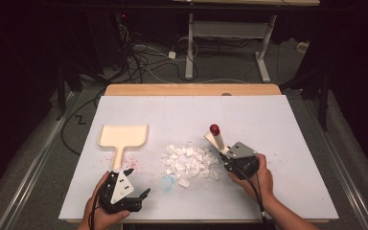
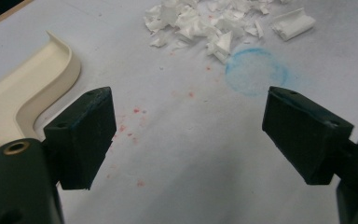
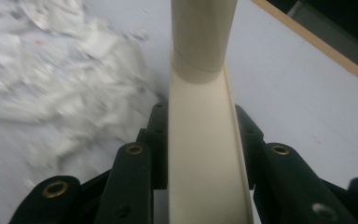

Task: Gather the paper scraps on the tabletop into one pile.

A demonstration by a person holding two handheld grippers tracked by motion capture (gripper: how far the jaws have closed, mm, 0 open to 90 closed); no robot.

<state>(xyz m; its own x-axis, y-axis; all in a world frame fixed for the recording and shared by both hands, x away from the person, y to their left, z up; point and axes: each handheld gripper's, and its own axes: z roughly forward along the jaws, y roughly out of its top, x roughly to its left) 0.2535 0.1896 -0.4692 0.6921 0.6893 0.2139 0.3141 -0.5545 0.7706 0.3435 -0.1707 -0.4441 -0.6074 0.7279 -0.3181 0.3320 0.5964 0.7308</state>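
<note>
White shredded paper scraps [image 1: 189,162] lie heaped near the middle of the white-covered tabletop [image 1: 278,124]; this heap serves as landmark.

Right gripper [image 1: 223,154], held in the person's right hand [image 1: 254,178], sits just right of the heap. Its jaws are clenched on the flat cream plastic handle of a brush-like tool [image 1: 217,139]. In the high view the handle rises tilted up and away from the heap and ends in a dark red knob [image 1: 214,129]. In the right gripper view the cream handle [image 3: 205,154] runs straight up between the black jaws and turns into a rounder beige section cut off by the top edge; the knob is out of that frame. Working end of the tool is hidden under the gripper body, so its shape cannot be told. The scraps there [image 3: 60,84] are blurred.

Left gripper [image 1: 136,186], in the left hand [image 1: 106,211], rests near the front edge, left of and nearer than the heap. Jaws released, standing wide apart with bare tabletop between them.

Cream plastic dustpan [image 1: 123,136] lies left of the heap, pan end away from the person, handle pointing toward the left gripper. In the left gripper view just a curved corner of it [image 2: 32,88] shows, cut off at the left edge.

Faint blue ring stain [image 2: 256,71] sits just on the near side of the heap; small red specks [image 2: 130,126] are scattered between heap and dustpan. One rolled scrap [image 2: 293,23] lies slightly apart from the heap.
</note>
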